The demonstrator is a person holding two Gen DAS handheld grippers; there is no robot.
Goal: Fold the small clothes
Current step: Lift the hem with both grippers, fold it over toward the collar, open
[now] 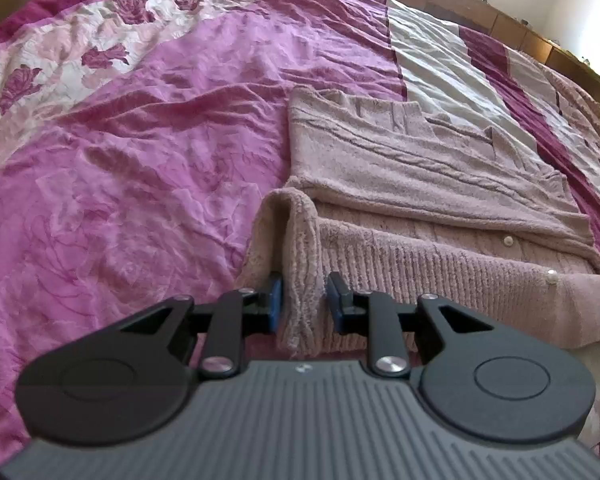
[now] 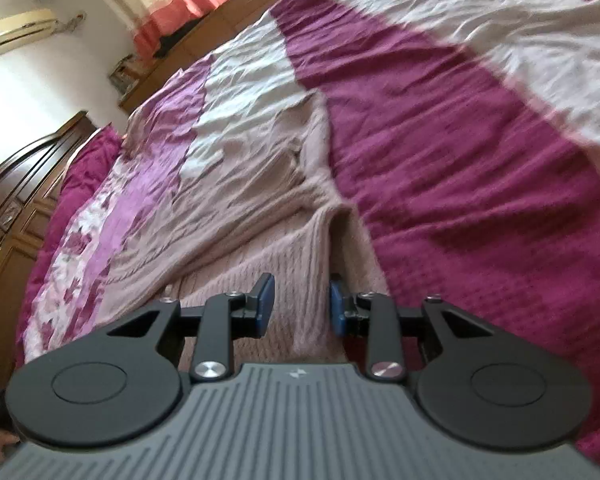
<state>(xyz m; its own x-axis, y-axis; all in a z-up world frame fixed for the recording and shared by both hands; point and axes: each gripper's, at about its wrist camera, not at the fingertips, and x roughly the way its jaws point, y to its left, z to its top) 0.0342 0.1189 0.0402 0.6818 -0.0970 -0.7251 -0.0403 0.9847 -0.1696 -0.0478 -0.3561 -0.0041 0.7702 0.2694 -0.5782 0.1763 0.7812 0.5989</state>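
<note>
A dusty-pink knitted cardigan with pearl buttons lies partly folded on the bed. My left gripper has its blue pads either side of a raised fold at the cardigan's near left hem, pressing the knit. In the right wrist view the same cardigan stretches away from me. My right gripper has its pads either side of a raised ribbed edge at the near right hem. That view is motion-blurred.
The bed is covered by a wrinkled quilt in pink, magenta and white floral panels. A wooden headboard ledge runs along the far side. A dark wooden wardrobe and a wall air conditioner stand left.
</note>
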